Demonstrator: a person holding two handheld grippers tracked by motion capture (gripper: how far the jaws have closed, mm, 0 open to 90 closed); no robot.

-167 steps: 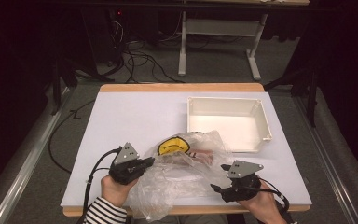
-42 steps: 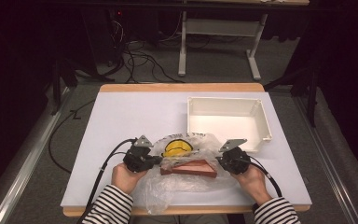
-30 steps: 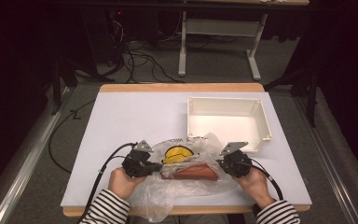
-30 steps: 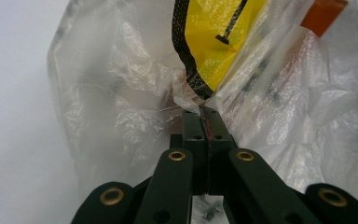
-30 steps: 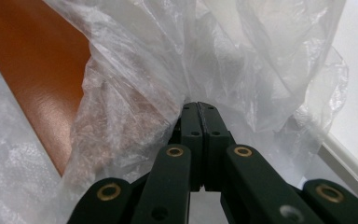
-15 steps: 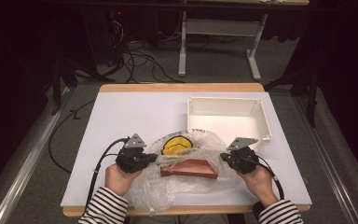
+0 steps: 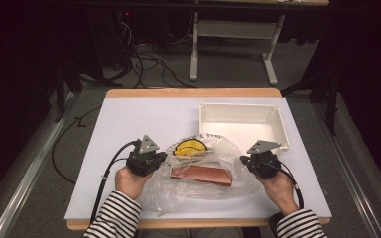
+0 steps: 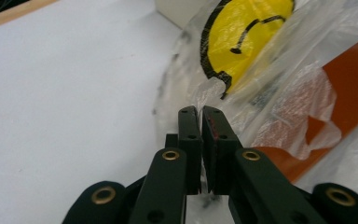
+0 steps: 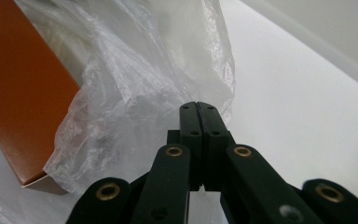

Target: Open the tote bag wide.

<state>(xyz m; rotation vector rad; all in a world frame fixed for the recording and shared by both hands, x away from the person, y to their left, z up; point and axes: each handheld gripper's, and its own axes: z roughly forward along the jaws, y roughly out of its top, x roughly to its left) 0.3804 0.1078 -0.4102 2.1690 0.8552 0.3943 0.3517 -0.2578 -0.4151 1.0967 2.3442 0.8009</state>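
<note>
A clear plastic bag (image 7: 203,186) lies on the white table top (image 7: 139,124), spread between both grippers. Inside it are a flat brown box (image 7: 201,174) and a yellow smiley-face print (image 7: 189,147). My left gripper (image 7: 161,158) is at the bag's left edge. In the left gripper view its jaws (image 8: 200,109) pinch the film with only a thin slit between the pads, and the smiley (image 8: 247,32) and box (image 8: 349,102) lie beyond. My right gripper (image 7: 248,162) holds the bag's right edge. Its jaws (image 9: 198,105) are shut on crumpled film (image 9: 154,70) beside the box (image 9: 18,93).
An empty white tray (image 7: 240,105) stands at the back right, just beyond the bag and the right gripper. Its wall (image 9: 331,28) shows in the right gripper view. Bare table top lies to the left and behind. Cables trail from both grippers.
Both hands have drawn apart and shifted away from the table's front edge, with the right one lifted a little. The bag is stretched wider between them, and the box lies flat inside.
</note>
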